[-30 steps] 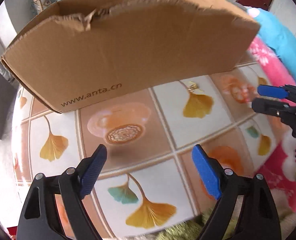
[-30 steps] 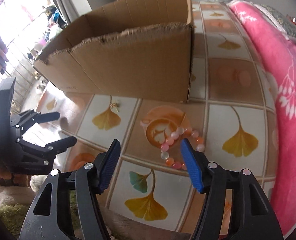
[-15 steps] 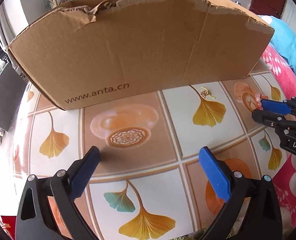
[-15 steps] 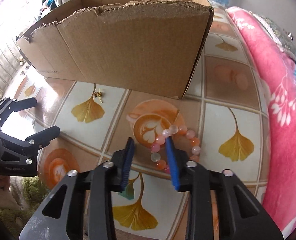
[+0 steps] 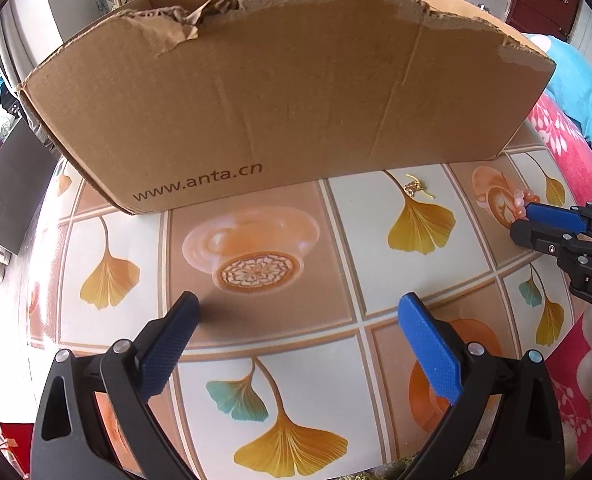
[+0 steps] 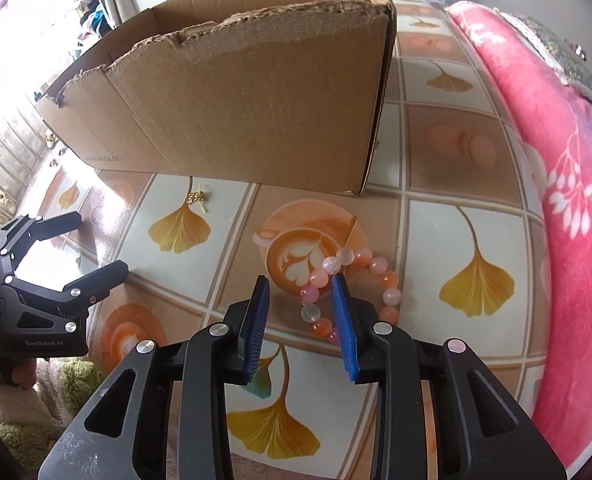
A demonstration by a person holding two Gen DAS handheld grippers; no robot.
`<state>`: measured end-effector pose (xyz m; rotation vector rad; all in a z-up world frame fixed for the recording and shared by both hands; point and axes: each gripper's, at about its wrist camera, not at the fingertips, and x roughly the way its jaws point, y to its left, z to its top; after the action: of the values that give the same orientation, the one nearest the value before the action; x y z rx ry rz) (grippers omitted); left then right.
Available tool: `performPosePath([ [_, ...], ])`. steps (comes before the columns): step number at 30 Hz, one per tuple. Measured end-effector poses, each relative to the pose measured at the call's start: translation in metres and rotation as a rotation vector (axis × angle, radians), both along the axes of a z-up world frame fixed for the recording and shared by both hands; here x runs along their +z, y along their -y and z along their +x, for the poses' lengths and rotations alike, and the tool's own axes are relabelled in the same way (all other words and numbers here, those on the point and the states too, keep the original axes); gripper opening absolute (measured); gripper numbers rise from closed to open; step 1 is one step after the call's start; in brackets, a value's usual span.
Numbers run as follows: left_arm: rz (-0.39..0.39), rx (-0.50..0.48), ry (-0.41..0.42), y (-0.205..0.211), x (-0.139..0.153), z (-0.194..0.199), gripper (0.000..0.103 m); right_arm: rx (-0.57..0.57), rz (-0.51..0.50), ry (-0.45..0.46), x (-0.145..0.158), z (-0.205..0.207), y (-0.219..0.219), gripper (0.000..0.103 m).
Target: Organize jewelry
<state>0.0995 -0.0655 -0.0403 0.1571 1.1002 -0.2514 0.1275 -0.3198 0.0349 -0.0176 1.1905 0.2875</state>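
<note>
A pink and orange bead bracelet lies on the patterned tabletop; it also shows in the left wrist view. My right gripper is low over its left side, half open, with the right finger touching the beads and nothing gripped. A small gold earring lies by the front of the cardboard box; the earring and the box also show in the left wrist view. My left gripper is wide open and empty, left of the earring.
A pink floral blanket runs along the right side. A green shaggy rug lies at the near edge. The box stands open-topped with torn edges.
My right gripper has moved down and forward onto the bracelet and narrowed its jaws. My left gripper has shifted a little closer to the box and stays wide open.
</note>
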Motion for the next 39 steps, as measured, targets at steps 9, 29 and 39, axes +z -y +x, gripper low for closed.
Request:
performPosePath([
  [9, 0.001, 0.001, 0.008, 0.001, -0.001, 0.001, 0.098, -0.008, 0.014, 0.003, -0.002, 0.000, 0.006, 0.008],
  [29, -0.109, -0.195, 0.239, 0.016, 0.028, -0.014, 0.072, 0.025, 0.170, -0.007, -0.010, 0.002, 0.009, 0.008],
  [39, -0.106, -0.308, 0.224, 0.041, 0.012, 0.014, 0.043, 0.024, 0.208, 0.000, -0.012, -0.002, 0.017, 0.008],
])
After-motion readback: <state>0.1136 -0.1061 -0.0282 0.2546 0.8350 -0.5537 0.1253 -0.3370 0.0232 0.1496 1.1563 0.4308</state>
